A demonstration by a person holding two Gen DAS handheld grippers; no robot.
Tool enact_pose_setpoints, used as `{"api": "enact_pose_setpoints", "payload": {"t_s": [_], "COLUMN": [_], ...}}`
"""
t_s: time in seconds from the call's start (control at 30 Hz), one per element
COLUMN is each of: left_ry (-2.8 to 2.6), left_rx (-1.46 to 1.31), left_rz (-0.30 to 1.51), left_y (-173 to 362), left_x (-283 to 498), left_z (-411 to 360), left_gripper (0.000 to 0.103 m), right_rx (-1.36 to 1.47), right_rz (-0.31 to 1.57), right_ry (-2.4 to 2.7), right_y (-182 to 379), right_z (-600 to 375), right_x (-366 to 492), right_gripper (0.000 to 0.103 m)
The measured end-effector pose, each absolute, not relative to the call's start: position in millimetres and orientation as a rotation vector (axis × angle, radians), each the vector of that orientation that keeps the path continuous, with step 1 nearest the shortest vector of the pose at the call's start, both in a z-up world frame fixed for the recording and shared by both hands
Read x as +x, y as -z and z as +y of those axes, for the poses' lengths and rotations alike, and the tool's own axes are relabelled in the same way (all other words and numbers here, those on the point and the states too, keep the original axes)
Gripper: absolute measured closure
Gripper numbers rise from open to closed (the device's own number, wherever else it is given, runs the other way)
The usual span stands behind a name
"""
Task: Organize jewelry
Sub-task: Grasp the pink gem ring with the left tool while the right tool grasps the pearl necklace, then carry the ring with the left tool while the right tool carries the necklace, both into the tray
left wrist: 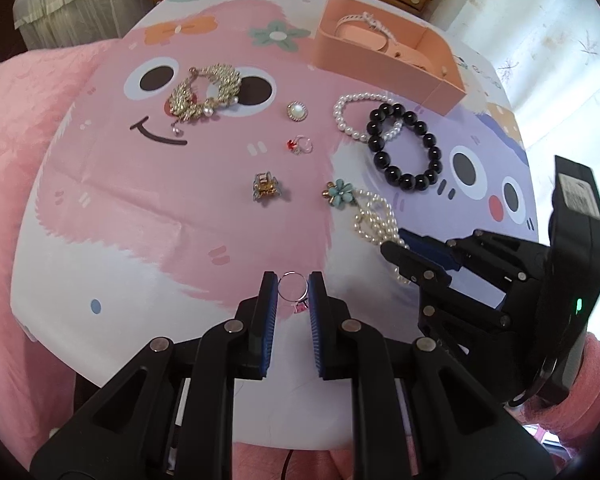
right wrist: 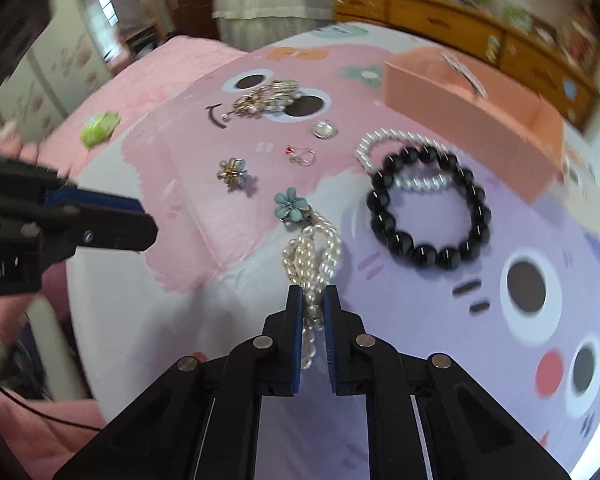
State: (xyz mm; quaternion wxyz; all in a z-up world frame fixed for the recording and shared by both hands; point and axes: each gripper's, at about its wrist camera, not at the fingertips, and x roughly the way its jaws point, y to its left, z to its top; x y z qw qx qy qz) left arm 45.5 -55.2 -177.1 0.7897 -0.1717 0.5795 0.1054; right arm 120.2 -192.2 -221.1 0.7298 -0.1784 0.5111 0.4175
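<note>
1. Two grippers work over a cartoon mat (left wrist: 140, 216).
2. Left gripper (left wrist: 293, 294) fingers pinch a ring (left wrist: 293, 287).
3. Right gripper (right wrist: 313, 308) fingers clamp a pearl strand (right wrist: 314, 256) beside black beads (right wrist: 428, 208).

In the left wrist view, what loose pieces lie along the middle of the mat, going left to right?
Gold leaf bracelet → gold flower clip → red-stone ring → teal flower on the pearl strand → black bead bracelet.
</note>
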Motion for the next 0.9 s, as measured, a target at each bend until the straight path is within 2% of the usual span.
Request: {"api": "enact_pose_setpoints", "payload": {"t_s": [0.13, 0.3, 0.73, 0.9], "left_ry": [-0.197, -0.142, 0.038, 0.074], "left_rx": [-0.339, -0.294, -0.107, -0.114], "left_rz": [1.227, 1.215, 1.235, 1.272], "left_y": [162, 146, 85, 62], "left_x": [44, 43, 75, 103], "left_z": [-59, -65, -75, -63], "left_gripper": [0.09, 0.09, 0.09, 0.09], "right_rx": [-0.267, -0.184, 0.107, 0.236], "right_rz": [1.203, 1.19, 1.075, 1.002], "right_ry": [-0.88, -0.852, -0.664, -0.635], "right_y": [218, 199, 104, 62], "right_z": [-209, -231, -277, -290], "right_x": [124, 123, 138, 152], "right_gripper": [0.094, 0.094, 0.094, 0.094]}}
